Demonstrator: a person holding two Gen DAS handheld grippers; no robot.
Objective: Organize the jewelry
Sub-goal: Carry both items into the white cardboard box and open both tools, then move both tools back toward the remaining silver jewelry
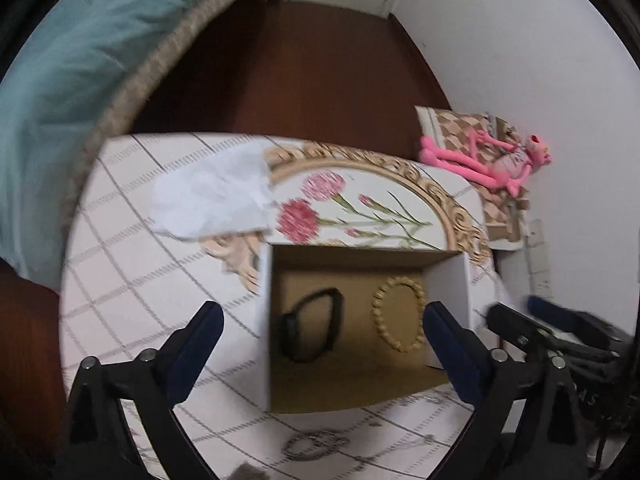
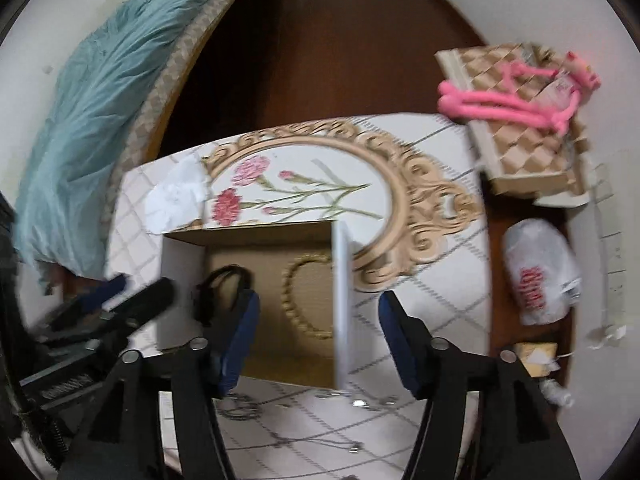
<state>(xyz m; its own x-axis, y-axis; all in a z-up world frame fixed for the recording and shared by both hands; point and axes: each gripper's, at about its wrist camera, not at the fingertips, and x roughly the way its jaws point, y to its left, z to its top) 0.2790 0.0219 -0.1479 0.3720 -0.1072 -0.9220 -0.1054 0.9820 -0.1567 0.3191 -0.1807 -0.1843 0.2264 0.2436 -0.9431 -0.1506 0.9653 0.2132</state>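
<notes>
Box (image 1: 448,280): open cardboard box on the table (image 1: 120,280), white outside, brown inside, just in front of the printed flower oval.
Black band (image 1: 312,328): lying on the box floor, on the left side as the left camera sees it.
Bead bracelet (image 1: 398,314): pale gold, flat on the box floor beside the band, apart from it.
Chains (image 1: 316,444): thin silvery pieces on the table, outside the box, on the side nearest the grippers; blurred, so I cannot tell how many.
Left gripper (image 1: 322,328): released, jaws spread wide, one finger over the table left of the box and the other at its right wall; nothing between the pads.
Right gripper (image 2: 318,344): released, jaws apart, straddling the box's right wall, one finger over the box and the other over the table; nothing gripped.
Tissue (image 1: 212,196): crumpled white sheet on the table beyond the box.
Pink toy (image 1: 488,160): lying on a checked cushion past the table.
</notes>
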